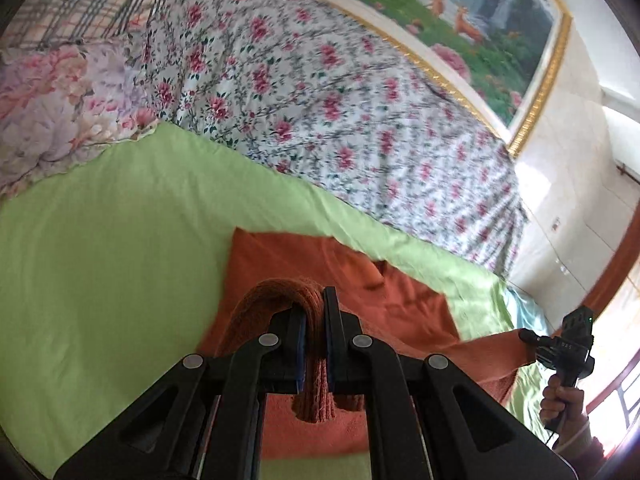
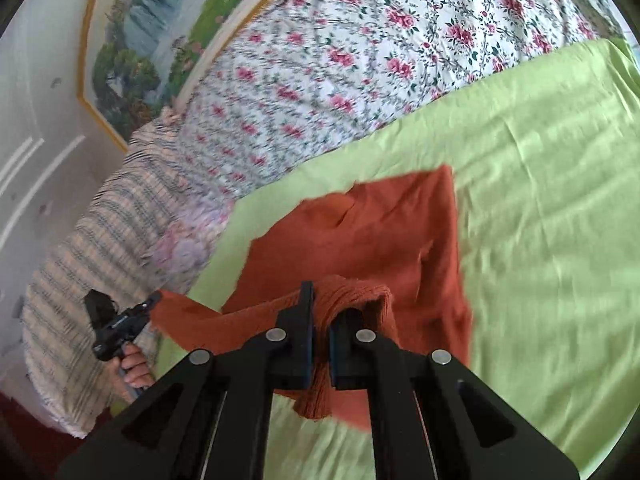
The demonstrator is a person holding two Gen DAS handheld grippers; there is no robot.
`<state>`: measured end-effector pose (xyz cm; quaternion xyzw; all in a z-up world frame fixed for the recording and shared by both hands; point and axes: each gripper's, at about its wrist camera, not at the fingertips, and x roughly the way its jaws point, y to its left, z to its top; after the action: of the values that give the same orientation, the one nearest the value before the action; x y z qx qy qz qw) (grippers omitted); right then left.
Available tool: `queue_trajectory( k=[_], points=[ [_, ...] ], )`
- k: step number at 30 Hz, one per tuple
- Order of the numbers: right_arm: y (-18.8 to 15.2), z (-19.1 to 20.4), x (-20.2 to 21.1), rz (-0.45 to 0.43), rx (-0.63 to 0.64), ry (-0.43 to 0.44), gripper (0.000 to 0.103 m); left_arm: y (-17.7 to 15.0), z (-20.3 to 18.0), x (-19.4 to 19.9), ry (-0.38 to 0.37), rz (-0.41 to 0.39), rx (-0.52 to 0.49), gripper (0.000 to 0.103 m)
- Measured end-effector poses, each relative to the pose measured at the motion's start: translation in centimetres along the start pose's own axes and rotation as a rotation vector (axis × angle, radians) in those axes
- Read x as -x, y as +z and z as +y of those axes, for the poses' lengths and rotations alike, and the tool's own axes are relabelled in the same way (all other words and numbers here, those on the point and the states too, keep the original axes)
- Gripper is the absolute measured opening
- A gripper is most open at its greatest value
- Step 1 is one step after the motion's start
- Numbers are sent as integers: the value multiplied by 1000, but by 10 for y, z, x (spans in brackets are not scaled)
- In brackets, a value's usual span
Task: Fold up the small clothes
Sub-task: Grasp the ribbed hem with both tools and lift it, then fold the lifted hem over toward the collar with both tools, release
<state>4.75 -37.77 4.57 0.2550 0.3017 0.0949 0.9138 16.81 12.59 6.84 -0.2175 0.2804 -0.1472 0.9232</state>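
A rust-orange knitted garment (image 1: 320,264) lies partly on a light green sheet (image 1: 112,248), its near edge lifted. My left gripper (image 1: 315,312) is shut on a bunched ribbed corner of it. My right gripper (image 2: 321,312) is shut on the other ribbed corner (image 2: 352,296) of the same garment (image 2: 372,232). The lifted hem stretches between the two. The right gripper also shows in the left wrist view (image 1: 532,340), the left one in the right wrist view (image 2: 150,304), each pinching the cloth's edge.
The green sheet (image 2: 540,200) lies over a flowered bedspread (image 1: 320,80). A quilted floral pillow (image 1: 52,108) and a checked blanket (image 1: 80,4) are at the bed's far end. A gold-framed landscape picture (image 1: 480,12) hangs on the white wall.
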Motion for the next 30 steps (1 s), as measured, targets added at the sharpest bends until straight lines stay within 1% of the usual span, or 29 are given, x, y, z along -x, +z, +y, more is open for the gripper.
queue_trajectory(
  k=[3,7,13,17,19,21,22,23,24,25,26,28,29,30],
  points=[
    [28,-24,-32,-2,-22,-48,7,15,15,-44,32,21,13,4],
    [51,-54,-73,18,-42,-86,7,24,31,-92,63,58,18,4],
    [59,-87,-127,98,-74,-184,7,19,60,-164,137,144,31,4],
    [56,-107,-149,136,-105,-225,7,10,76,-191,155,212,64,5],
    [54,-111,-153,154,-113,-227,7,6,77,-188,134,229,88,9],
    [53,-108,-146,151,-117,-228,10,-1,69,-172,93,234,85,17],
    [51,-102,-136,135,-109,-244,17,-7,62,-163,70,239,73,25],
    [50,-95,-127,112,-92,-270,26,-18,51,-153,42,252,51,30],
    [47,-86,-118,88,-68,-291,30,-25,42,-147,22,265,34,32],
    [44,-75,-109,66,-40,-298,31,-35,32,-142,1,284,15,36],
    [37,-60,-100,55,-6,-281,31,-47,21,-140,-28,311,-6,37],
    [22,-34,-98,87,51,-224,31,-67,-2,-144,-81,372,-51,38],
    [12,-22,-104,133,90,-181,31,-76,-14,-148,-96,400,-81,39],
    [1,-9,-116,199,132,-128,31,-83,-25,-154,-93,421,-119,39]
  ],
)
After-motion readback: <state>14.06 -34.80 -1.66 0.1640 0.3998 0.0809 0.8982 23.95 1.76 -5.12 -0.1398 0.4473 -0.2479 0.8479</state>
